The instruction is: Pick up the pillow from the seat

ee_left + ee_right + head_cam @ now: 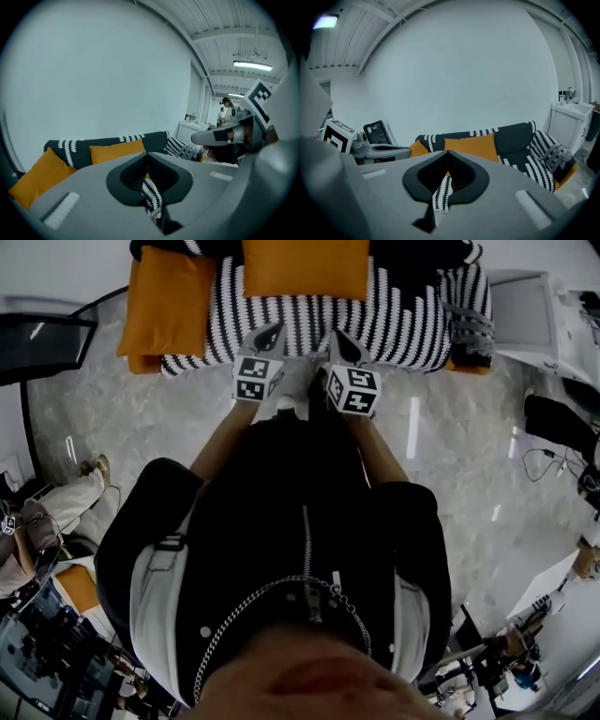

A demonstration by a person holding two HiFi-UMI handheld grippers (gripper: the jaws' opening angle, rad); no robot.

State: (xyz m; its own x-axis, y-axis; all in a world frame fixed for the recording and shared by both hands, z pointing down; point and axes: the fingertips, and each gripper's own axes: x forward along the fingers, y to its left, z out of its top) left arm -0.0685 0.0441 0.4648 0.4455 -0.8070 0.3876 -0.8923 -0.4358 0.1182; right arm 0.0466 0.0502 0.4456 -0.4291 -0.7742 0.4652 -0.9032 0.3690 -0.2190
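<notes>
Pillow point(305, 268), L hand-held gripper point(276, 331), R hand-held gripper point(337, 337) both pressed together at seat point(403, 320) edge

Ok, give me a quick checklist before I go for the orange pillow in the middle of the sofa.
1. Is the left gripper open for a grasp: not ok, jaws shut and empty.
2. Is the right gripper open: not ok, jaws shut and empty.
3. Is the middle orange pillow in view: ok, upright against the backrest.
4. Are the grippers at the pillow: not ok, both are short of it, near the seat's front edge.
5. Is the striped seat in front of the pillow free of things: ok.
</notes>
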